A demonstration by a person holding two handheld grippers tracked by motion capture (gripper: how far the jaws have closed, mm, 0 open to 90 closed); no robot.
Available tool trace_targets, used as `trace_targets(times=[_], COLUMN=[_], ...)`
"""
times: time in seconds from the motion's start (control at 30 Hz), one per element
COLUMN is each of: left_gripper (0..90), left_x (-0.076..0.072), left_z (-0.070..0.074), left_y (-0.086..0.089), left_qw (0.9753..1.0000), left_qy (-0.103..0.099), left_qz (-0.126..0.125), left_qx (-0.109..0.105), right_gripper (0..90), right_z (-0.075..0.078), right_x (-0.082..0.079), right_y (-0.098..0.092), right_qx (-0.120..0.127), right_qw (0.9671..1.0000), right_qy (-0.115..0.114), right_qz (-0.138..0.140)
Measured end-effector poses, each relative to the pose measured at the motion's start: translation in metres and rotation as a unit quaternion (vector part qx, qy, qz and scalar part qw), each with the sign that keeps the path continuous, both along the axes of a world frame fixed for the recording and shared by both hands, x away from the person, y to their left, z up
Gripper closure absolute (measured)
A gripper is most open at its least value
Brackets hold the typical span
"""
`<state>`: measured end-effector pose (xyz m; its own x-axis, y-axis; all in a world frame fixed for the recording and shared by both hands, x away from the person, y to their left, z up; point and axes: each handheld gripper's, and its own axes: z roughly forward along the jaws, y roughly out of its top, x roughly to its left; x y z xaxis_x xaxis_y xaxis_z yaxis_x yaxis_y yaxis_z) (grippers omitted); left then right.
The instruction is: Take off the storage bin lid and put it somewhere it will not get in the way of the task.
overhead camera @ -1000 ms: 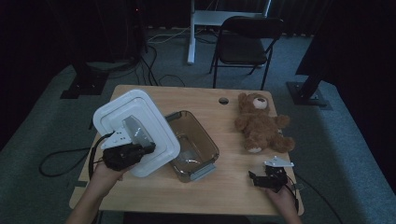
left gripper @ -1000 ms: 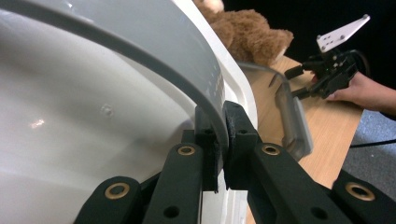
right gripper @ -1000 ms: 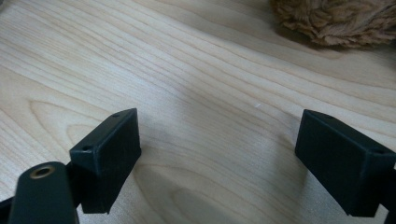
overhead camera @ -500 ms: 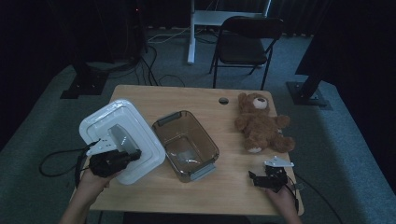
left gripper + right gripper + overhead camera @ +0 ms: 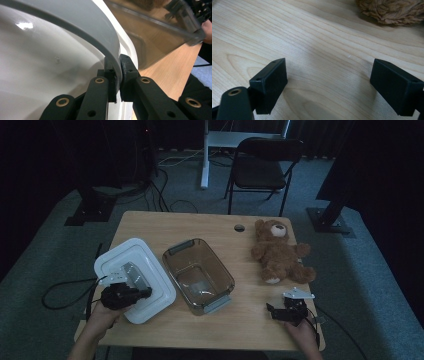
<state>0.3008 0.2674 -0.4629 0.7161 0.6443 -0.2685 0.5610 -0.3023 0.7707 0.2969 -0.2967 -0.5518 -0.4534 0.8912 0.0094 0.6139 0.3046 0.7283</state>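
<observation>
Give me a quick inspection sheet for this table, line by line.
Surface: wooden table, lit dimly.
Job's things: white lid flat beside the clear box, which is open.
Clutter: teddy bear at the right.
Tongs: left tongs clamped on the lid's grey rim; right tongs open over bare wood.
Cables: black cable trails off the left edge.
Surroundings: folding chair behind, carpet floor.

White lid (image 5: 134, 277) lies flat on the table's left, beside the clear bin (image 5: 198, 273)

Lid (image 5: 135, 277) left of bin (image 5: 198, 275)
</observation>
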Motion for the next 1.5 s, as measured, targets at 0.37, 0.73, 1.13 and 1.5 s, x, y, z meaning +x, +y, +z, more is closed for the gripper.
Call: trace_targets(times=[0.37,0.73,1.13,1.5], left_gripper=[84.9,76.2,44.8,29.7], left_x=[0.030,0.055,0.058,0.047], left_z=[-0.039,-0.067,-0.070,-0.060], left_y=[0.001,0.002,0.003,0.008], left_qw=[0.9969,0.9938,0.9966,0.9986], left_qy=[0.074,0.108,0.079,0.035], left_qz=[-0.019,0.001,0.017,0.036], left_qx=[-0.019,-0.028,-0.011,0.018], right_gripper=[13.3,13.4,13.4,13.4], right_z=[0.000,0.000,0.000,0.000], right_x=[0.000,0.000,0.000,0.000], right_y=[0.000,0.000,0.000,0.000], right_qx=[0.000,0.000,0.000,0.000], right_qw=[1.0000,1.0000,1.0000,1.0000], right_qy=[0.000,0.000,0.000,0.000], right_qz=[0.000,0.000,0.000,0.000])
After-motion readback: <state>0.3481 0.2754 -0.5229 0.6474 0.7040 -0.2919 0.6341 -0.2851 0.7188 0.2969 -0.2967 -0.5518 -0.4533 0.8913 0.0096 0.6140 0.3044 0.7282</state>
